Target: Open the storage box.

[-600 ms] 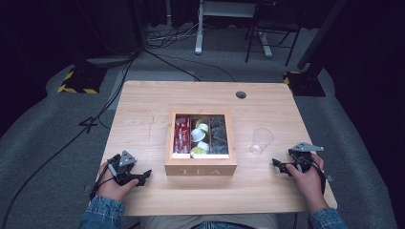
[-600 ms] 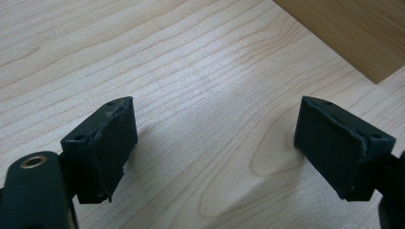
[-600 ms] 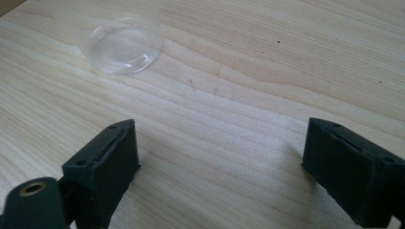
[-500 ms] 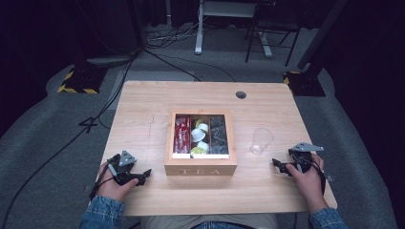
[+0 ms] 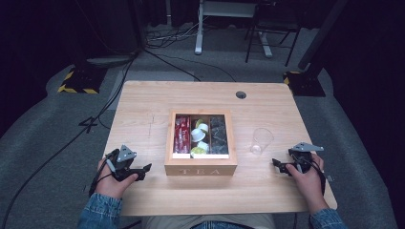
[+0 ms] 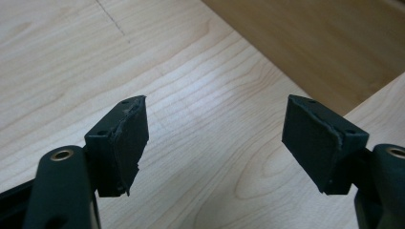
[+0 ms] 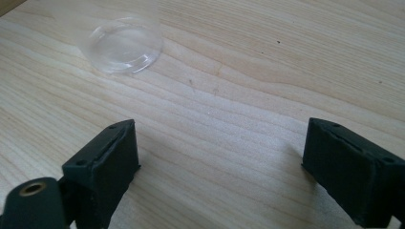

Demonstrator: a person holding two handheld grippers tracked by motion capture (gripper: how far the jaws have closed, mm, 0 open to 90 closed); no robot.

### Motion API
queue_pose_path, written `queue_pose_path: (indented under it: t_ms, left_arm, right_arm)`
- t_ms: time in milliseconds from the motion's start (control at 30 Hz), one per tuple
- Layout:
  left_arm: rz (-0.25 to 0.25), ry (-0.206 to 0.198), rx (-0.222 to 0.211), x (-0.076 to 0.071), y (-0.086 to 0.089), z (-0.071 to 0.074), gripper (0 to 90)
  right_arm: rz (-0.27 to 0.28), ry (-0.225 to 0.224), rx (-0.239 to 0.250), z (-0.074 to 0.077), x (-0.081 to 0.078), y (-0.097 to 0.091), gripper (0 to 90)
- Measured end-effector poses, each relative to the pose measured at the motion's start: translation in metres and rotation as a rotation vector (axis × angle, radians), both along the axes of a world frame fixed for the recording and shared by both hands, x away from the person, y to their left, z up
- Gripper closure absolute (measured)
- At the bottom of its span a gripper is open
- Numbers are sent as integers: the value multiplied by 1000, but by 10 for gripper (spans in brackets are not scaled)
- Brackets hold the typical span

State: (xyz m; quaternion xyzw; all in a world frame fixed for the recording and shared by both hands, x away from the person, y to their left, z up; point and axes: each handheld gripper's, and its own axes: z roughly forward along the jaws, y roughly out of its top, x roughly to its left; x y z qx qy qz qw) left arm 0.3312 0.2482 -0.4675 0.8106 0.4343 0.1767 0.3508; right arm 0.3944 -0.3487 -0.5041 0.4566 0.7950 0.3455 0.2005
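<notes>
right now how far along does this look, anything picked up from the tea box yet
Nothing looks done yet. The tea box sits mid-table with its compartments full, and the clear cup stands empty to its right. Both the left gripper and right gripper are open, holding nothing, resting near the table's front edge. Everything is left.

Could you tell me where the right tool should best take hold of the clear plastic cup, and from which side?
Probably across its side wall, near mid-height. The clear plastic cup stands upright and apart from the tea box, with bare table around it. The right tool, jaws open, sits on the cup's near right, so a level approach from there looks simplest.
</notes>
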Motion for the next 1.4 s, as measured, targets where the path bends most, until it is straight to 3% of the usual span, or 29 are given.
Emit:
queue_pose_path:
  t_ms: [200,367,467,633,767,867,1000,1067,1133,1233,1400]
  left_arm:
    - [-17,-13,2,-5,-8,19,262]
    - [-50,-39,28,-10,-15,30,263]
    - [-77,-59,15,-17,-24,41,262]
    - [-117,-56,-5,-21,-35,46,262]
    - [-157,-30,-52,-23,-50,44,259]
    - [-142,-55,-48,-26,-60,43,266]
    - [-94,-61,-151,-30,-69,31,264]
    - [-85,-64,-142,-30,-71,28,264]
    - [-56,-88,-103,-28,-72,20,264]
    - [-42,-75,-107,-27,-71,15,265]
    - [-61,-63,-102,-25,-76,7,323]
  right_arm:
    - [0,0,0,0,0,0,116]
    - [2,0,0,0,0,0,116]
    - [2,0,0,0,0,0,117]
    - [2,0,0,0,0,0,116]
    - [2,0,0,0,0,0,116]
    - [1,0,0,0,0,0,116]
    - [1,0,1,0,0,0,117]
    - [1,1,0,0,0,0,116]
    - [1,2,1,0,1,0,116]
    - [2,1,1,0,1,0,116]
    - [2,1,0,0,1,0,116]
